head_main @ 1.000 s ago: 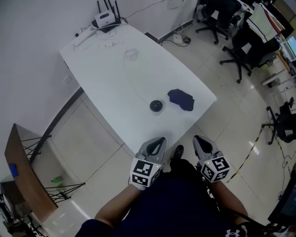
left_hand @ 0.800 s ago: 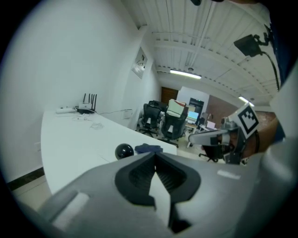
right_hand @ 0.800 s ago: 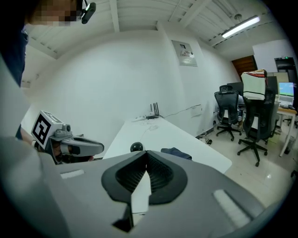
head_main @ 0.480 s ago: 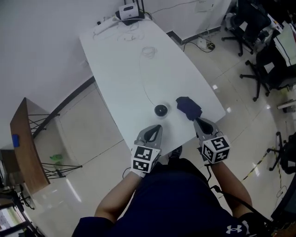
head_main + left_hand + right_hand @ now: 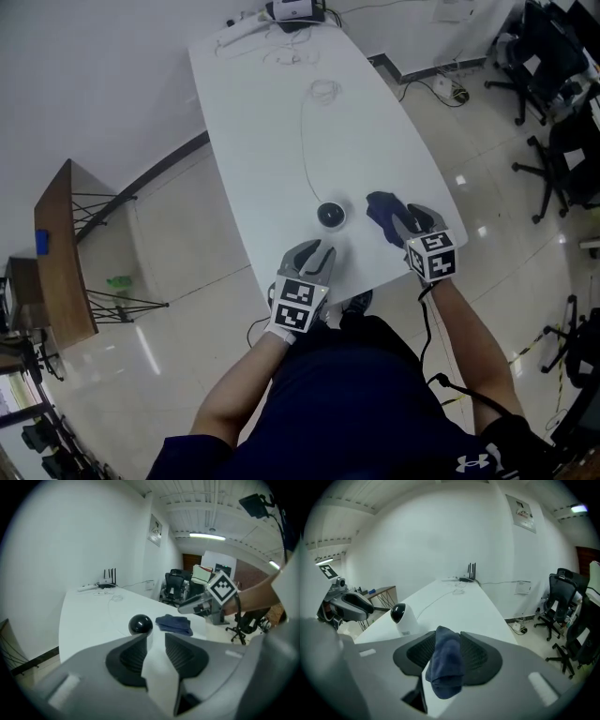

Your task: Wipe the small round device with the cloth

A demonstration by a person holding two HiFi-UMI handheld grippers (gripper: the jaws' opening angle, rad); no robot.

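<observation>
So the device (image 5: 330, 215) was a small rounded thing with a smooth white plastic body and a glossy black dome on top. From the left gripper view it pretty much looked like a shiny black ball (image 5: 140, 624), while the right gripper view showed the white base under the dome (image 5: 401, 616). That base had a tiny grey label on it, too small to read. It sat upright near the near end of the long white table (image 5: 272, 141), which had a smooth matte top and rounded corners. A thin white cable (image 5: 304, 141) ran from it towards the router (image 5: 295, 9) at the far end. The cloth (image 5: 380, 204) was dark blue, soft and crumpled into a loose wad, lying just right of the device but not touching it. The left gripper (image 5: 316, 253) hung over the table's near edge, short of the device. Its jaws had just been opening and stood apart with nothing between the ribbed black pads (image 5: 135, 656), only the tabletop and the device further on. The right gripper (image 5: 412, 219) was down at the cloth, and its jaws had just been opening too. The cloth (image 5: 446, 665) lay in the gap between them, but as far as I could see the pads weren't squeezing it. Both grippers were grey plastic and carried cubes with black-and-white square markers, no actual text on them. A few black chairs (image 5: 562, 112) stood off to the right.
</observation>
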